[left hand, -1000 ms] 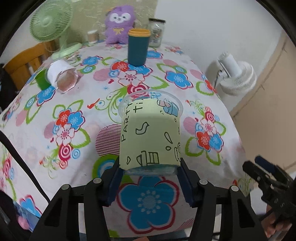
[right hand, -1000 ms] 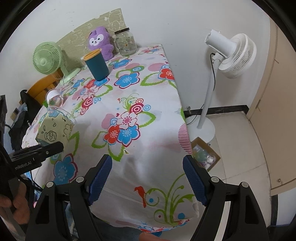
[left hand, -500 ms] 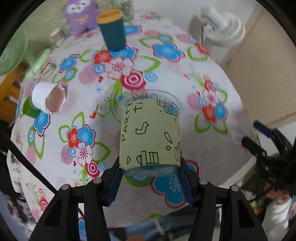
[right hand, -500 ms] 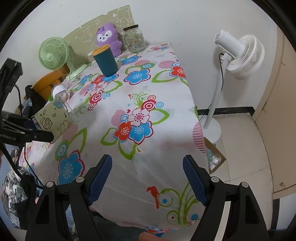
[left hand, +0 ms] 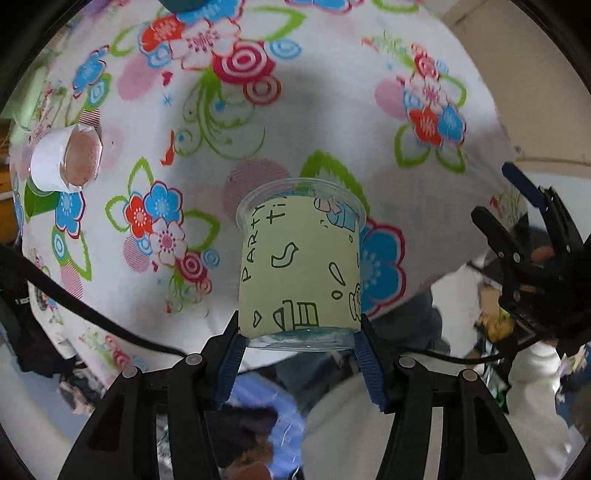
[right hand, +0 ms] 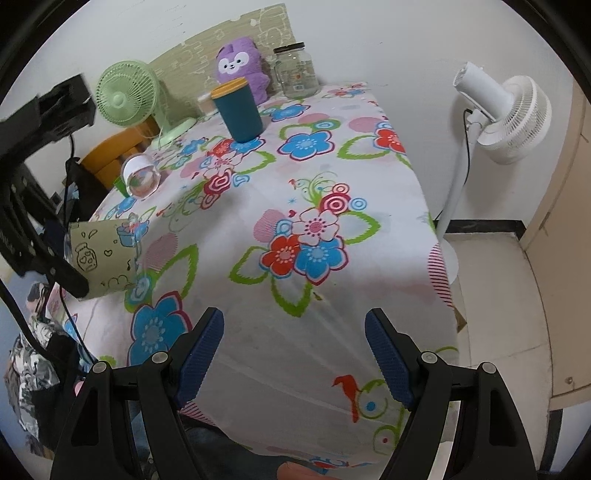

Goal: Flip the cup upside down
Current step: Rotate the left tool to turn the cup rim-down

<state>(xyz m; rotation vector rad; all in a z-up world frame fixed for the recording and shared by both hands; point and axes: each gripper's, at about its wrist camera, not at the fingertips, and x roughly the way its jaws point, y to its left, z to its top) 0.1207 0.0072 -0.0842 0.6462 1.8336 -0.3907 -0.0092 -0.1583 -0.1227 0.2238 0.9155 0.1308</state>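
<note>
Teal cup [left hand: 181, 4] cut off by top edge.

3 cups [right hand: 105, 258] [right hand: 239, 110] [right hand: 140, 176], 2 fans [right hand: 127, 94] [right hand: 511, 114], 1 jar [right hand: 295, 70], 1 plush [right hand: 240, 66]; maybe more.

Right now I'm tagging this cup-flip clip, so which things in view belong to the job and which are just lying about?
Part of the job:
- left gripper, shut on the cup
- party cup, lifted and tipped over the table

Lying about:
- right gripper, open, holding nothing
- teal tumbler
- toppled clear cup
- purple plush
- glass jar
- green fan
- white fan
</note>
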